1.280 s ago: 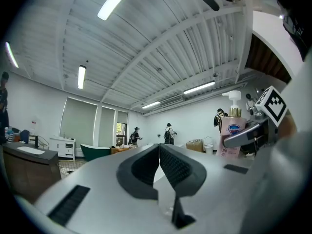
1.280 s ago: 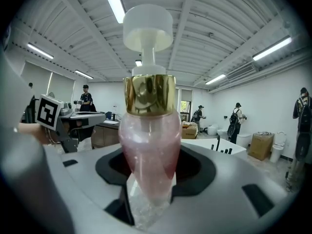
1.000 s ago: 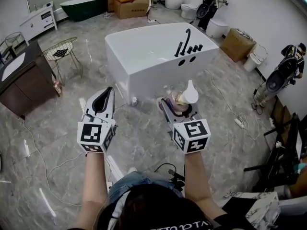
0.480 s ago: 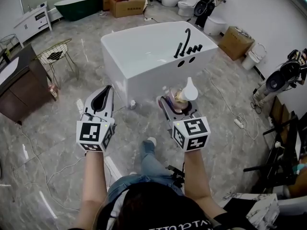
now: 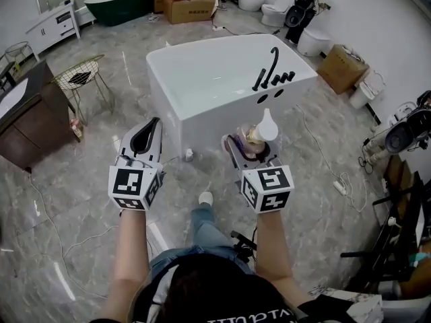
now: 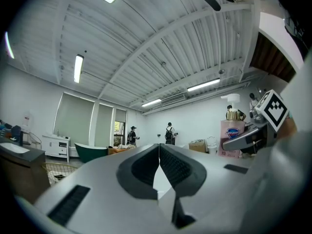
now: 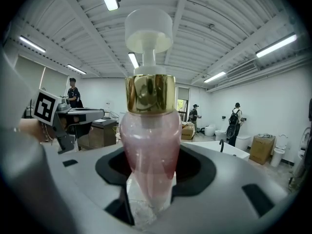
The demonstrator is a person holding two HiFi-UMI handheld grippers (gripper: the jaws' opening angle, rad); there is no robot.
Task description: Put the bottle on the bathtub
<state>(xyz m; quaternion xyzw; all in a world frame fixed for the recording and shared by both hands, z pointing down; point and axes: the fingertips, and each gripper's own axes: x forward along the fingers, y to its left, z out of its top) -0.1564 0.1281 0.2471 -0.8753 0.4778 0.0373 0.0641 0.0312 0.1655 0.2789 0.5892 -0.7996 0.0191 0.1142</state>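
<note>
Pink pump bottle (image 7: 150, 130), gold collar, white pump head: upright, clamped low on its body between the jaws of the right tongs (image 5: 246, 147). In the head view it is held in the air over the grey marble floor (image 5: 81, 200), just short of the near wall of the white bathtub (image 5: 202, 123); not on the tub. Black faucet set (image 5: 271, 69) stands on the tub's right rim. Left tongs (image 5: 145, 140): jaws pressed together, nothing between them, level with the right tongs and apart from them. Left of the tub: gold wire chair (image 5: 79, 76), dark cabinet (image 5: 30, 116). Right of it: cardboard box (image 5: 343, 67). A dark green tub (image 5: 128, 4) sits at the far wall.
</note>
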